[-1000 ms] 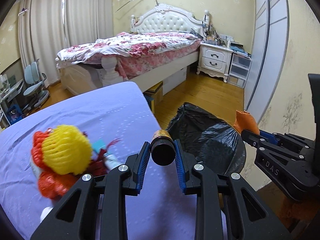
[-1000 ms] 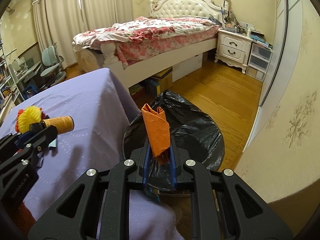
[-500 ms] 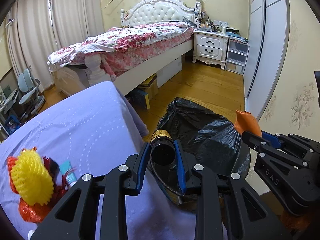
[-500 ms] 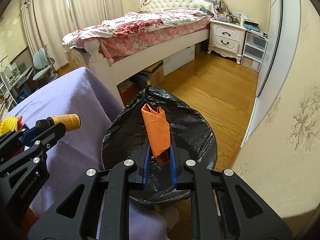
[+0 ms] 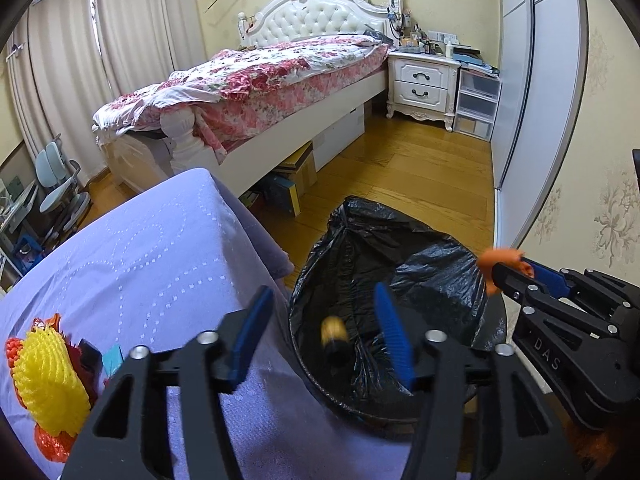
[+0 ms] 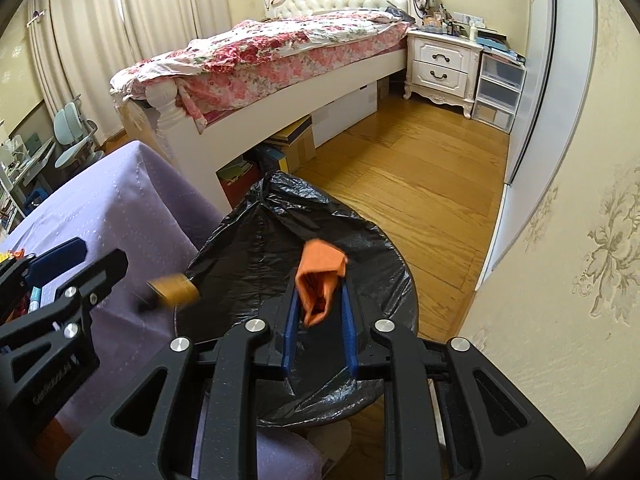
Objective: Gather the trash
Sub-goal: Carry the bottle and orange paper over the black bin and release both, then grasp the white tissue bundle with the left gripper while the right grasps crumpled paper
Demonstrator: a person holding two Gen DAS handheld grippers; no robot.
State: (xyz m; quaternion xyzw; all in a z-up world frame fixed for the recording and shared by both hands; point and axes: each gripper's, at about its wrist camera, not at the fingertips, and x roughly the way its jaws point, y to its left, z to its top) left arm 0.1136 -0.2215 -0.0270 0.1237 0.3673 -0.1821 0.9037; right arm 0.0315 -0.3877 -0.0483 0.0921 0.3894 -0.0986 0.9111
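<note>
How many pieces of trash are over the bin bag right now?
2: a blurred spool dropping between the open left gripper, and orange paper between the right gripper pads. Bag contents may be hidden.

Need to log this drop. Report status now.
Left tool open, jaws just opening; small yellow-capped dark bottle falling into black trash bag. Right tool opening, orange crumpled wrapper between its jaws. Nothing blocking.

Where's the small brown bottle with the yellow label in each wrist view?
Left wrist: brown bottle low centre, blurred, loose between the open left hand-held gripper fingers, over the bag's mouth.
Right wrist: bottle at left of centre, blurred, just off the left gripper's tips, at the bag's left edge.
Shared landmark: black trash bag.
</note>
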